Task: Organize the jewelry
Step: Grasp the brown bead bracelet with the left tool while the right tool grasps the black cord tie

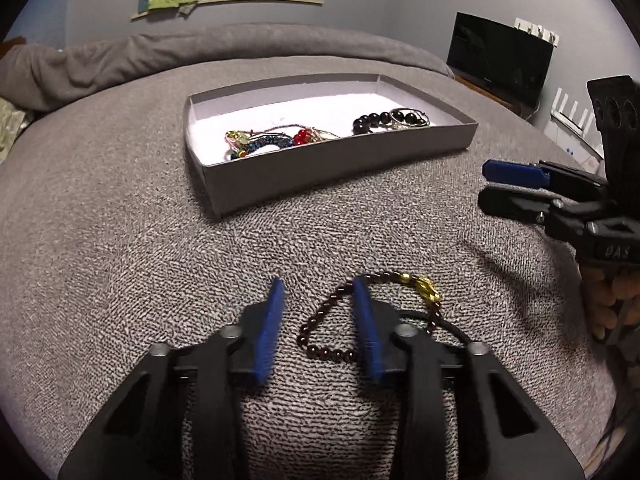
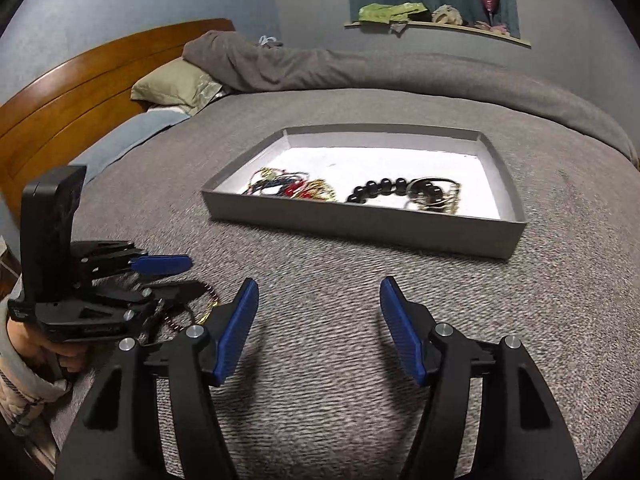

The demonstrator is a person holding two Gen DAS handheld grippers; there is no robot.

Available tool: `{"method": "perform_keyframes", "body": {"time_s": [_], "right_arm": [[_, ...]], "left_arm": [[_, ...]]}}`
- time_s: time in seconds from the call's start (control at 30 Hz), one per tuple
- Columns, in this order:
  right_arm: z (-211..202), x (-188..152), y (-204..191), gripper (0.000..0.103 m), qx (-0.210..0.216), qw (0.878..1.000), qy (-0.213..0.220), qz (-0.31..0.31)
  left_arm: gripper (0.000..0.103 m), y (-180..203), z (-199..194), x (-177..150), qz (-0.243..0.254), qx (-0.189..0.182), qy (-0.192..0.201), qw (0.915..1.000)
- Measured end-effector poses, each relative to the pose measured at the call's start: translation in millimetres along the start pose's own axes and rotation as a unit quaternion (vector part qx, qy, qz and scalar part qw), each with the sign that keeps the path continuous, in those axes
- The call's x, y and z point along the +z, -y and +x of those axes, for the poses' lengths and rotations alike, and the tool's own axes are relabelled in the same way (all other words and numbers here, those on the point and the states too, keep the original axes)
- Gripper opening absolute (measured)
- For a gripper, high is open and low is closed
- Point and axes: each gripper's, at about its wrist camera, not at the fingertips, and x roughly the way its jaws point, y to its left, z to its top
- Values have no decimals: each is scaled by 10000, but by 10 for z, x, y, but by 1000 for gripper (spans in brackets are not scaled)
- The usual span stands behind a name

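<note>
A dark-bead bracelet (image 1: 320,326) with gold beads lies on the grey bed cover. My left gripper (image 1: 318,286) is open and low over it, its right finger resting across the bead loop. In the right wrist view the left gripper (image 2: 176,276) sits at the left with the bracelet (image 2: 208,304) partly hidden under it. My right gripper (image 2: 318,286) is open and empty above bare cover; it also shows in the left wrist view (image 1: 486,184). A grey shallow box (image 1: 320,168) (image 2: 400,228) holds a black-bead bracelet (image 1: 376,120) (image 2: 380,188) and a tangle of colourful jewelry (image 1: 272,142) (image 2: 292,186).
A grey rumpled blanket (image 2: 280,64) and an olive pillow (image 2: 176,88) lie at the head of the bed by a wooden headboard (image 2: 60,100). A dark monitor (image 1: 500,56) stands beyond the bed's right edge. A shelf (image 1: 224,0) with cloths is on the far wall.
</note>
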Motion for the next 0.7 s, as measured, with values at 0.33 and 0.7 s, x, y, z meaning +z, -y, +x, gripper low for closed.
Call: {"method": "perform_keyframes", "body": {"time_s": [0.33,0.7], "right_arm": [[90,-98,-376,65,329,9980,-253,-469],[225,-238,-877,65,680,9917,-515,-964]], "left_arm": [[7,-182,-129,5,-380,24,238,9990],[7,-367,-225,0,-623,119,250,9977]]}}
